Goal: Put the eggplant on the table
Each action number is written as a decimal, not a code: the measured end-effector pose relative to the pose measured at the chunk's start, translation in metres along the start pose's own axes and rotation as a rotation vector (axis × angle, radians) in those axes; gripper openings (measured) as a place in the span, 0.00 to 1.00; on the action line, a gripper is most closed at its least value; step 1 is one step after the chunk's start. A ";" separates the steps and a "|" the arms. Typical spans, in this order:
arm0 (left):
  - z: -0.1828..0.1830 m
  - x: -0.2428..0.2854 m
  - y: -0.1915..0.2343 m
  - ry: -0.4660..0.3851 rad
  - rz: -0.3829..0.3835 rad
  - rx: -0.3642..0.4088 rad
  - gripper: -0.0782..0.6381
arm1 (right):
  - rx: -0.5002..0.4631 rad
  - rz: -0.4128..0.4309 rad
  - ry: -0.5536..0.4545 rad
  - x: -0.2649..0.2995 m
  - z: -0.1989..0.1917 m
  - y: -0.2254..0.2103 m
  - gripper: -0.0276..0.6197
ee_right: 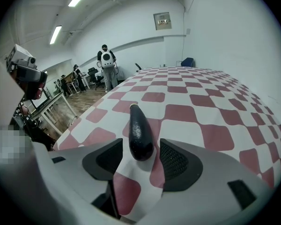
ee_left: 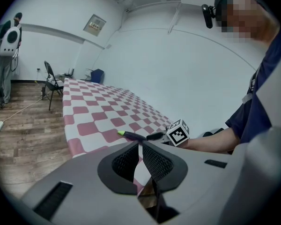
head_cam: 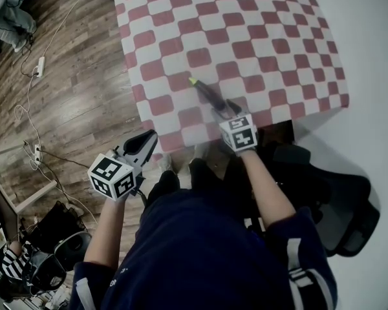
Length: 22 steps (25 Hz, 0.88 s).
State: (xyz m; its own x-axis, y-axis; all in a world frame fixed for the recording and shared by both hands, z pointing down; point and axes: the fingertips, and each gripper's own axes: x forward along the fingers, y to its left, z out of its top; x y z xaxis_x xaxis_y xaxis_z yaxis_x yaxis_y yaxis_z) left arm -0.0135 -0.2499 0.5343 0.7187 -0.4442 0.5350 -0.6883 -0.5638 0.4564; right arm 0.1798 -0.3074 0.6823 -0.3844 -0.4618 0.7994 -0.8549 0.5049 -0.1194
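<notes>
A dark purple eggplant (head_cam: 207, 94) with a green stem lies on the red-and-white checked table (head_cam: 246, 37), close to its near edge. My right gripper (head_cam: 223, 108) stands open around the fruit's near end. In the right gripper view the eggplant (ee_right: 140, 132) rests on the cloth between the wide-apart pads, and a gap shows on each side. The left gripper (head_cam: 145, 141) hangs off the table's near left corner, over the floor, shut and holding nothing. From the left gripper view (ee_left: 141, 144) the eggplant (ee_left: 133, 136) shows lying flat on the cloth.
A black office chair (head_cam: 330, 186) stands at the right, below the table's edge. Cables and a power strip (head_cam: 40, 65) lie on the wooden floor to the left. A person (ee_right: 106, 62) stands far off in the room, and a folding chair (ee_left: 51, 78) stands beyond the table.
</notes>
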 end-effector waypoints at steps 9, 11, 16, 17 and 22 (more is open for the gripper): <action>0.005 -0.014 -0.008 -0.036 -0.060 0.043 0.17 | -0.006 -0.057 -0.081 -0.041 0.018 0.018 0.42; 0.007 -0.018 -0.011 -0.044 -0.075 0.054 0.17 | -0.002 -0.054 -0.098 -0.053 0.023 0.028 0.42; 0.007 -0.030 -0.017 -0.058 -0.114 0.079 0.17 | 0.014 -0.043 -0.151 -0.081 0.033 0.056 0.34; 0.007 -0.033 -0.018 -0.060 -0.120 0.083 0.17 | 0.016 -0.041 -0.162 -0.085 0.035 0.062 0.32; 0.003 -0.045 -0.022 -0.070 -0.146 0.101 0.17 | 0.023 -0.033 -0.200 -0.104 0.039 0.089 0.23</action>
State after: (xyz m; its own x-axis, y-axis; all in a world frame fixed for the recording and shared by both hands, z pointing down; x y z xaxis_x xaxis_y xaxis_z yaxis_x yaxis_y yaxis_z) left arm -0.0304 -0.2193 0.4980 0.8176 -0.3980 0.4161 -0.5654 -0.6914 0.4497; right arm 0.1299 -0.2433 0.5654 -0.4153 -0.6146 0.6707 -0.8752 0.4709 -0.1104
